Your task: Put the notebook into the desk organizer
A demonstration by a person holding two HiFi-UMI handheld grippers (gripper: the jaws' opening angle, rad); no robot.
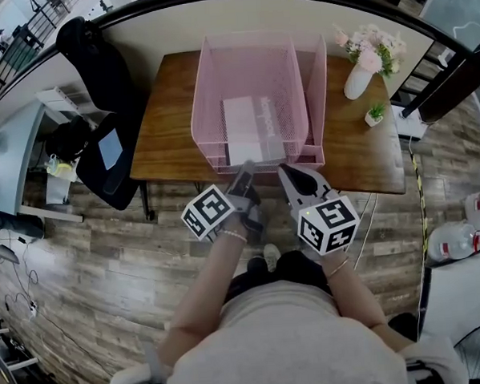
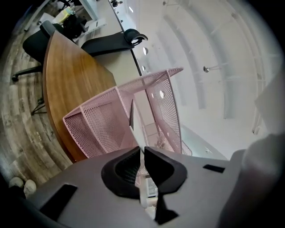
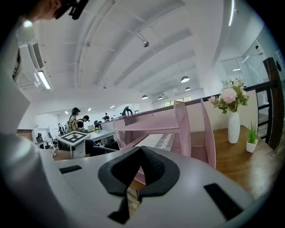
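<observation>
L gripper (image 1: 244, 170) on notebook (image 1: 245, 127), white, flat

A line of grey print runs across the white notebook (image 1: 249, 129) lying in the pink desk organizer (image 1: 205, 85), its letters too small and blurred to read in any view. The cubes (image 1: 207, 214) on the left gripper (image 1: 245, 173) and right gripper (image 1: 285, 173) bear only black-and-white square markers, no words or numbers.
</observation>
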